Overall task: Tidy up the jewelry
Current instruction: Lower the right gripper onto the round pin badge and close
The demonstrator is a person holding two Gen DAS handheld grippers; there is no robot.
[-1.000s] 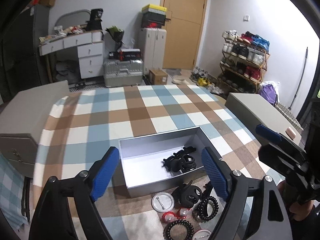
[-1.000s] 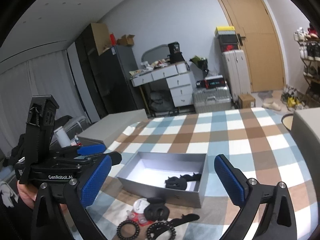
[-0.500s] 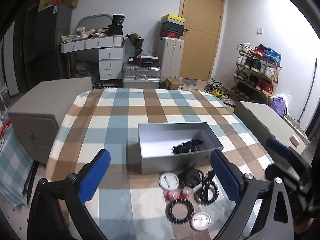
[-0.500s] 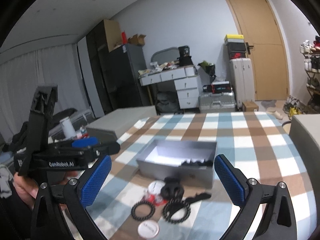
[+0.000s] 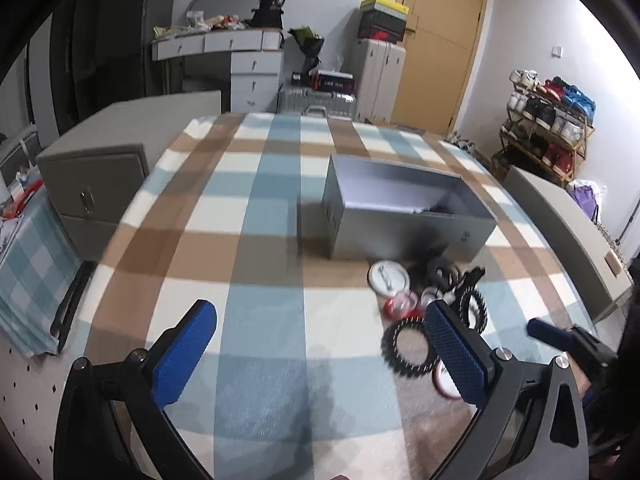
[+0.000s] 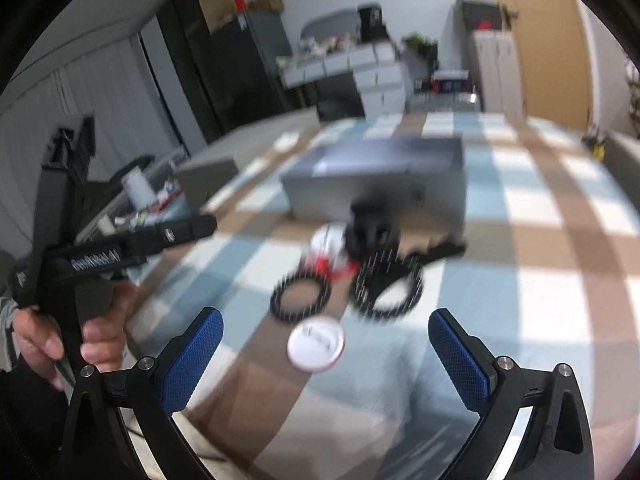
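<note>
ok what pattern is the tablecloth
Checked tablecloth in blue, brown and white; clearest in the left wrist view.

a checked cloth (image 5: 264,208) in blue, brown and cream covers the bench. on it stands an open grey box (image 5: 404,216). just before the box lie black spiky rings (image 6: 302,300), white round badges (image 6: 316,344) and small red pieces (image 5: 400,304).

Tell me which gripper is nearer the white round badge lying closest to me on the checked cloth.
Right. The right gripper hangs open almost directly over the white badge. The left gripper, jaws opening, empty, sits off to the badge's left over bare cloth.
</note>
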